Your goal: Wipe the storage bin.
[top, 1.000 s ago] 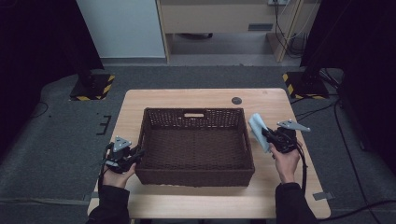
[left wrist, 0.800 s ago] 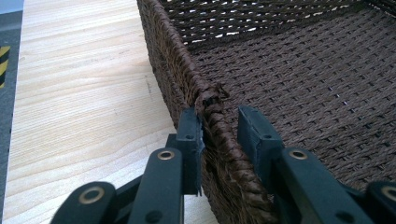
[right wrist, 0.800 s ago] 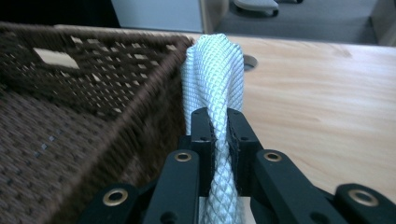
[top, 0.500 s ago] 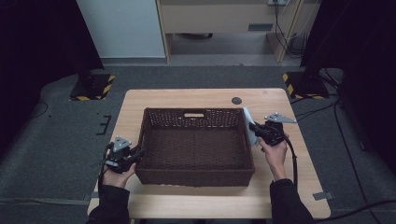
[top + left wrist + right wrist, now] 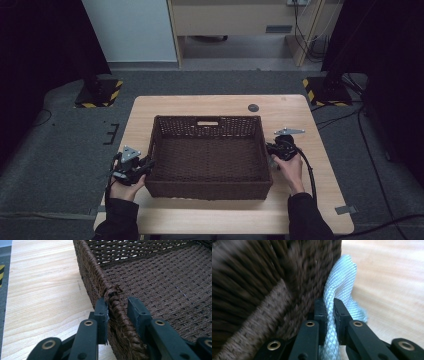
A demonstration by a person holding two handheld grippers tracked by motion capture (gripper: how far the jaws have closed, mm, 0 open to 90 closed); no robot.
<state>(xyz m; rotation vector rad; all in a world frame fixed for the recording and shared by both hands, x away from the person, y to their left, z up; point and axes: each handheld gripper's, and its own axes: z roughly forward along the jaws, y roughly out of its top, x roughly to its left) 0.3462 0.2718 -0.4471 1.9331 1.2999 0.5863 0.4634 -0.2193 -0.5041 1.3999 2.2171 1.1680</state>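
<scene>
A dark brown wicker basket [image 5: 207, 118] stands in the middle of the wooden table [image 5: 300, 107]. My left gripper [image 5: 147, 165] is at its left wall near the front corner. In the left gripper view the gripper [image 5: 117, 306] straddles the braided rim [image 5: 100, 277], one jaw outside and one inside, shut on it. My right gripper [image 5: 271, 150] is low beside the basket's right wall. In the right gripper view the gripper [image 5: 329, 305] is shut on a pale blue woven cloth [image 5: 342, 277], which lies against the outside of the basket wall [image 5: 262, 270].
A small dark round disc [image 5: 253, 107] lies on the table behind the basket's right corner. The table edge runs close to my left hand [image 5: 125, 190]. Cables trail from both grippers, and grey carpet with yellow-black stand bases surrounds the table.
My right gripper has carried the cloth down and in toward the basket's right wall, so the cloth no longer stands up beside it. The left gripper has stayed on the rim.
</scene>
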